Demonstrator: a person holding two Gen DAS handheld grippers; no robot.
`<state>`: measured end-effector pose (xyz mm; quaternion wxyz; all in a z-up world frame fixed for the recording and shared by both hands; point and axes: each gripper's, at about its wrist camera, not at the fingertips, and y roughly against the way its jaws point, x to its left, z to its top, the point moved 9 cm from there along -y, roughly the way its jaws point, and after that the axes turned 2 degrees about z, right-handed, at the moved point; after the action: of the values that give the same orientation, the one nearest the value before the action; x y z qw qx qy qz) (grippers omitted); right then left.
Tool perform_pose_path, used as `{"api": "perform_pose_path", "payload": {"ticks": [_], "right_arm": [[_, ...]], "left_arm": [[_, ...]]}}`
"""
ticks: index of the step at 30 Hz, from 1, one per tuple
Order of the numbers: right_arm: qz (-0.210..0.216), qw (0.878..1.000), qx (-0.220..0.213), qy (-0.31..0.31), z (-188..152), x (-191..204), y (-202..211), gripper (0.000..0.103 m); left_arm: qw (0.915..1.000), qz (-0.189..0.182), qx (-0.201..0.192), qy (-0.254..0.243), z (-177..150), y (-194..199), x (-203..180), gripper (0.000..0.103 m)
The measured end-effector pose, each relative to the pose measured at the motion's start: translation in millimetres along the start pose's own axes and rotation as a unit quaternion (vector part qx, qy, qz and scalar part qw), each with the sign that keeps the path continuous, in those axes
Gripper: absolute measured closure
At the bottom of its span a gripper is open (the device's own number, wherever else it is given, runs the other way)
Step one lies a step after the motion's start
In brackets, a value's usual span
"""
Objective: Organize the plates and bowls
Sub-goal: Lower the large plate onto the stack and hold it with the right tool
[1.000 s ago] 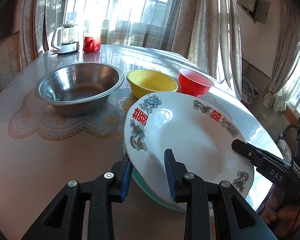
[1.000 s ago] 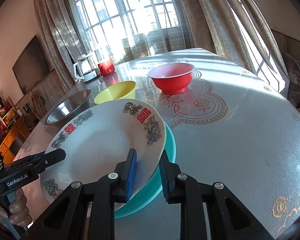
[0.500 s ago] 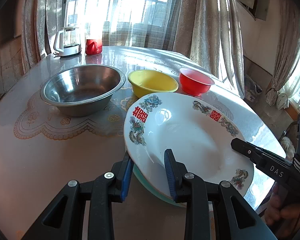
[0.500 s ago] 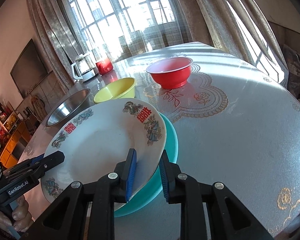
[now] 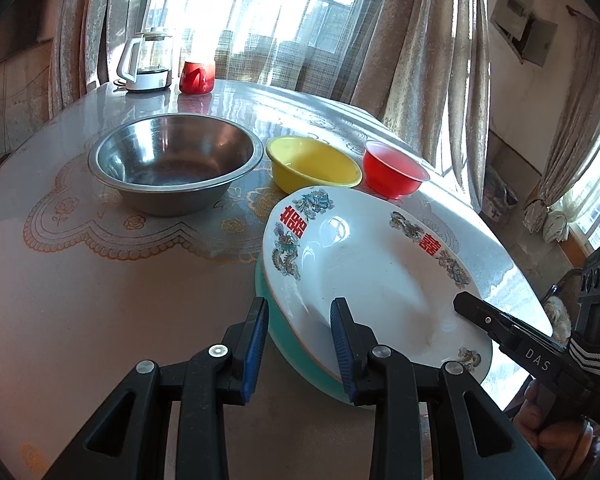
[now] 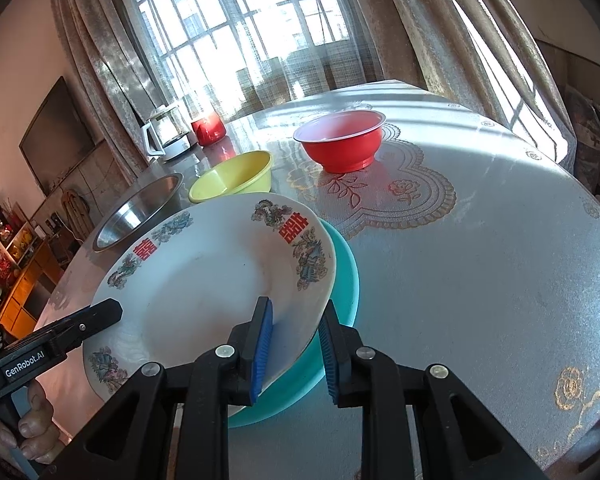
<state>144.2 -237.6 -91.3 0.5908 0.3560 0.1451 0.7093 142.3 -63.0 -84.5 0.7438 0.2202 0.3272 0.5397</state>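
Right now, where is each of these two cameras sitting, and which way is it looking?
Left wrist: rides the left claw, looking down its fingers at the white plate; right claw and hand at right.
Right wrist: rides the right claw, facing the same plate's other rim; left claw and a hand at left.
Shared: white plate over teal plate, steel bowl, yellow bowl, red bowl.
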Motion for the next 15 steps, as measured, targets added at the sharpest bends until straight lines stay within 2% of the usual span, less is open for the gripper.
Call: {"api": "perform_pose_path", "payload": {"ticks": [10,15], "right_arm": [[-0.009,1.0,0.005,0.001,0.4,1.6,4.6,0.079],[-0.007,1.0,0.007,0.003,0.6,1.4,3.4,0.078]], "left_arm": [[1.0,0.004,-0.002,-0.007,-1.1,-1.9,0.3,0.069],[1.0,-0.007,-0.001,0.003,-1.5,-1.6,3.4,0.068]]}}
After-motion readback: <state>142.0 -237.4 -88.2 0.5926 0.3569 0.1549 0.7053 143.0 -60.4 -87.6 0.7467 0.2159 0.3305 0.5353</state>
